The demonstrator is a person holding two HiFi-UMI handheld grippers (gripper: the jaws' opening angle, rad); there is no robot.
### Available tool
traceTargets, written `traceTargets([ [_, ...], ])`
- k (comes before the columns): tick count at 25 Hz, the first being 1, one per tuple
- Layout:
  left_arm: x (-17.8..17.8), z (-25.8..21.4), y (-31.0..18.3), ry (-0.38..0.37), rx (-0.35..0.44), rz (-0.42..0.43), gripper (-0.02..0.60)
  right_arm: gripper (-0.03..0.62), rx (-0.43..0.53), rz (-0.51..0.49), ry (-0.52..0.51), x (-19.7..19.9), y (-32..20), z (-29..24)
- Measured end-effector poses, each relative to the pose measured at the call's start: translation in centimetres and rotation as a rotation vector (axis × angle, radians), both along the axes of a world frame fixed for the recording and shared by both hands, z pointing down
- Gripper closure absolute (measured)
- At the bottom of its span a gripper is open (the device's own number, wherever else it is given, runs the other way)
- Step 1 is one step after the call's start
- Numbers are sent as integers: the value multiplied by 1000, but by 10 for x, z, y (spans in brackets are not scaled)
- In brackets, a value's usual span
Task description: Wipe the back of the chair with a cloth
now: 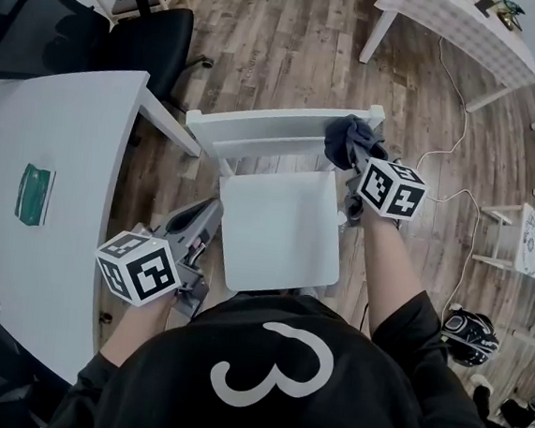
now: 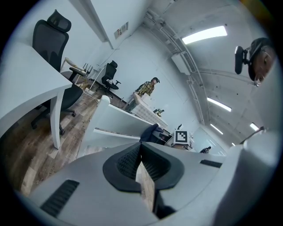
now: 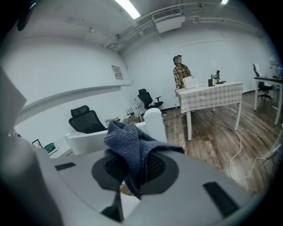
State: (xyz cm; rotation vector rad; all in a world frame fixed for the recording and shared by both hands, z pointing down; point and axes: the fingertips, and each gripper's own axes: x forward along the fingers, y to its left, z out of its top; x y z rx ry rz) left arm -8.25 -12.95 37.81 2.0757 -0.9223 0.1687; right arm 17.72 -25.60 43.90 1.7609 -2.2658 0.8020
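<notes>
A white wooden chair stands in front of me, its back rail on the far side. My right gripper is shut on a dark blue cloth, which rests against the right end of the rail near the corner post. From the right gripper view the cloth bunches between the jaws. My left gripper hangs by the seat's left edge, jaws shut with nothing in them; the chair back and the cloth show ahead of it.
A white desk with a green item lies at my left, and a black office chair behind it. A checked-cloth table stands far right, with white cables on the wooden floor. A person stands at that table.
</notes>
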Motion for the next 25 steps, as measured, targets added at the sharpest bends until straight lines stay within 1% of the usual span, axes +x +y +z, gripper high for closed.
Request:
traceTargets([
  [3, 3, 0, 2, -3, -1, 4, 568, 542, 0, 30, -10, 14, 0, 0],
  [7, 4, 1, 7, -6, -3, 2, 568, 543, 4, 39, -31, 18, 1, 0],
  [11, 1, -1, 9, -9, -1, -9, 568, 542, 11, 40, 1, 18, 2, -1],
  [15, -3, -1, 11, 0, -2, -23, 568, 543, 22, 38, 27, 15, 14, -6],
  [18, -5, 1, 12, 7, -5, -31, 568, 543, 40, 10, 36, 2, 26, -11],
  [20, -8, 3, 12, 11, -6, -36, 568, 543, 42, -25, 32, -14, 34, -12],
  [25, -23, 3, 11, 20, -4, -71, 568, 543, 29, -165, 32, -72, 49, -13],
])
